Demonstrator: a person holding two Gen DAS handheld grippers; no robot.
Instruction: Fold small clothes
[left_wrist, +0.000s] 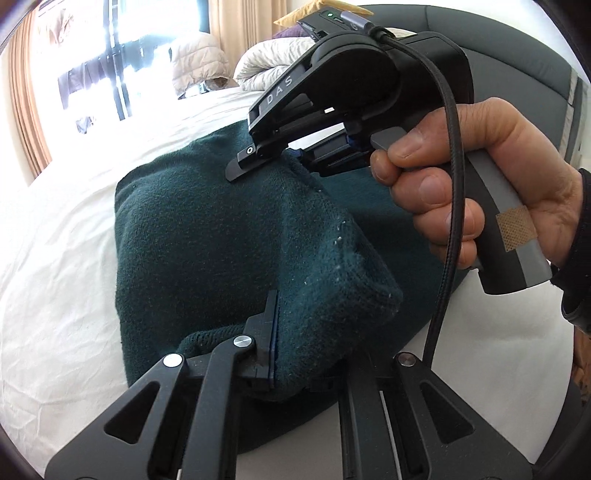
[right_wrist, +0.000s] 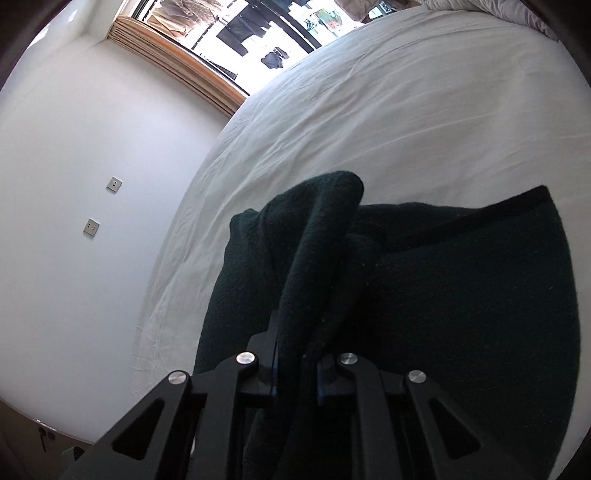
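Bedroom (white-sheeted bed (right_wrist: 369, 92), curtains (left_wrist: 29, 110))

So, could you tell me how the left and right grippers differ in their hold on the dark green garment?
The left gripper pinches the dark green garment at its near folded edge; the right gripper grips the far edge. In the left wrist view the left gripper reaches up from below, while the right gripper comes in from the side. Both are shut on the fabric.
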